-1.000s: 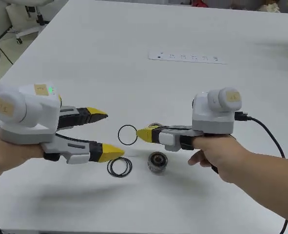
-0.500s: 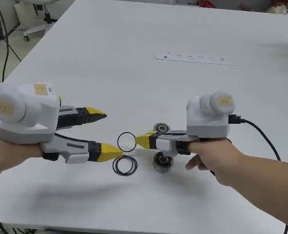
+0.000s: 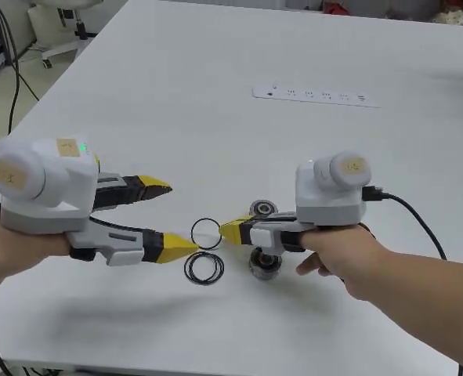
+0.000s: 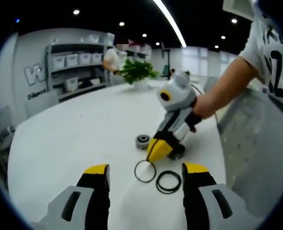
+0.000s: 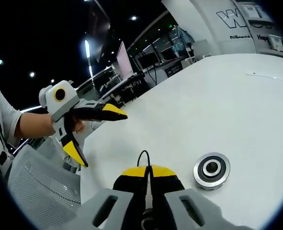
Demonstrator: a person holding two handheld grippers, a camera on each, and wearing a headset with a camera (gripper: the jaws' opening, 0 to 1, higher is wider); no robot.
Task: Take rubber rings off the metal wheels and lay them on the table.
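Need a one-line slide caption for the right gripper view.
Right tool pinching a rubber ring beside a metal wheel, with the open left tool facing it.

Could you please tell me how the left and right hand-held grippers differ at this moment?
The left hand-held gripper has its jaws wide apart; the right hand-held gripper has them closed. The left holds nothing, while the right pinches a rubber ring at its tips. Both have yellow tips and point toward each other.

I hold my left hand-held gripper (image 3: 178, 215) with jaws spread wide — my right hand-held gripper (image 3: 226, 229) points toward it, jaws closed.
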